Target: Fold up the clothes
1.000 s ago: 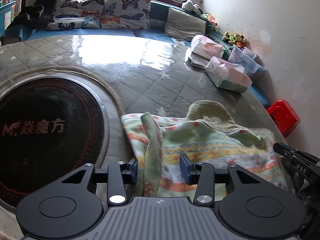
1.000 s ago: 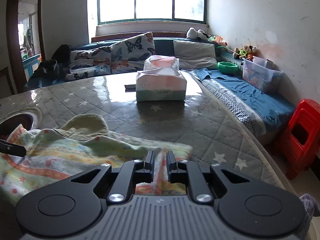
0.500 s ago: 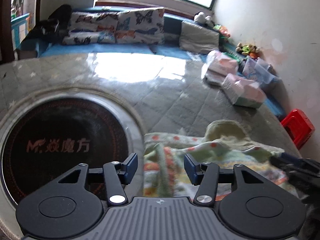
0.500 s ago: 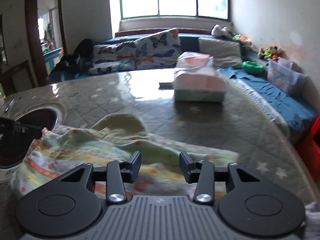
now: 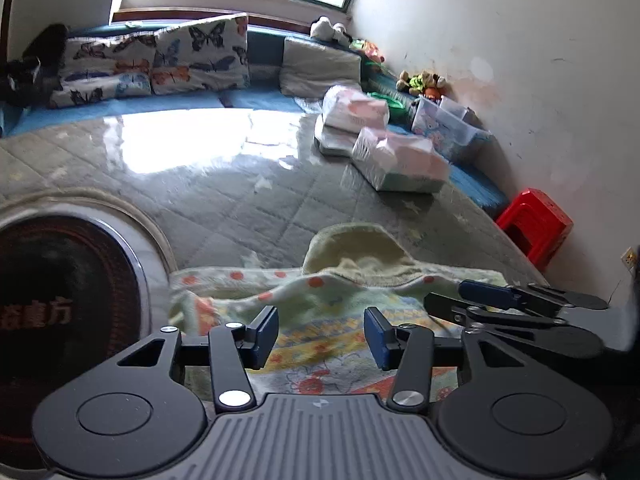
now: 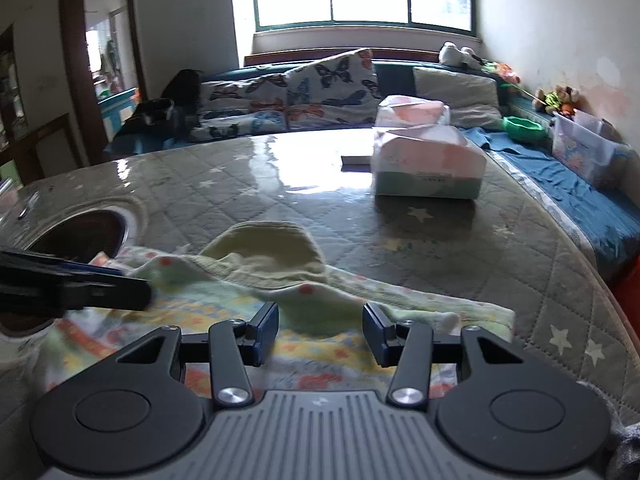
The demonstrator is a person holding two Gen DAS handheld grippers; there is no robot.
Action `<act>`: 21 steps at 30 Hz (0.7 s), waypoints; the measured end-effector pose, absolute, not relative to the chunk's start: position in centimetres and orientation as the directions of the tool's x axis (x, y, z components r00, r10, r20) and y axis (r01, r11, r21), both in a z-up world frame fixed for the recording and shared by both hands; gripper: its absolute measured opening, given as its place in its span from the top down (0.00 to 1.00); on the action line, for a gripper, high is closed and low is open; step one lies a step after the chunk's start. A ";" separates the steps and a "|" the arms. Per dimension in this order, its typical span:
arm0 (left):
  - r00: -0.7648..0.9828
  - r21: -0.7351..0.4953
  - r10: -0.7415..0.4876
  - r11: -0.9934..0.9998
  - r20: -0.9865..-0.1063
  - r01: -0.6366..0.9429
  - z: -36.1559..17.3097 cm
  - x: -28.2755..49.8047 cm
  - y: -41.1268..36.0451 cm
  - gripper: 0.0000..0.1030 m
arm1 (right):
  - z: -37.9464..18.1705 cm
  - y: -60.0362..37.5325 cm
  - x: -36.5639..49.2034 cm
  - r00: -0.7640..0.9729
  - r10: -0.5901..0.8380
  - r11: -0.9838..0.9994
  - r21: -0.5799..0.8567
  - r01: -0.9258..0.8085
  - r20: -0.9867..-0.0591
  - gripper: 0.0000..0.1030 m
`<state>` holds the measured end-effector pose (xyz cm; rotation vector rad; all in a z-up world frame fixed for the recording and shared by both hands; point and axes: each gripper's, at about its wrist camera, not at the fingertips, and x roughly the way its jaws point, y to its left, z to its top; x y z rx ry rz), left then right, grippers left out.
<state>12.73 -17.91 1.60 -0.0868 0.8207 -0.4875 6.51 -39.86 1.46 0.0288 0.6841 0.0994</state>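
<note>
Garment: the pale green fleece garment with orange dots and patterned bands (image 5: 332, 320) lies doubled over on the quilted grey table cover (image 5: 240, 208), its yellow-green lining (image 6: 264, 252) showing.
Left gripper (image 5: 321, 331): jaws wide apart, holding nothing, hovering over the cloth's near left part.
Right gripper (image 6: 320, 330): likewise spread and empty above the near right part, so the fold rests unpinned.

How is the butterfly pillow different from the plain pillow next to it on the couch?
The butterfly pillow is covered in dark, blue and orange butterflies; the plain pillow is a single grey-beige with no picture. The butterfly pillow stands taller against the couch back; the plain pillow sits lower. The butterfly pillow is nearer the doorway side, the plain pillow nearer the wall with the toys. Both lean on the blue couch under the window.
</note>
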 end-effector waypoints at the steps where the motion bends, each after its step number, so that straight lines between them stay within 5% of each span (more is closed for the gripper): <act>1: 0.574 -0.260 -0.453 0.884 -0.682 0.388 1.3 12.8 -18.1 0.53 | 1.5 -39.7 6.2 0.768 0.109 0.994 0.059 -0.092 -0.631 0.54; 21: 0.561 -0.176 -0.476 0.845 -0.677 0.505 1.5 6.1 -16.7 0.51 | 1.4 -36.2 -1.8 0.775 0.129 0.989 0.027 -0.143 -0.619 0.54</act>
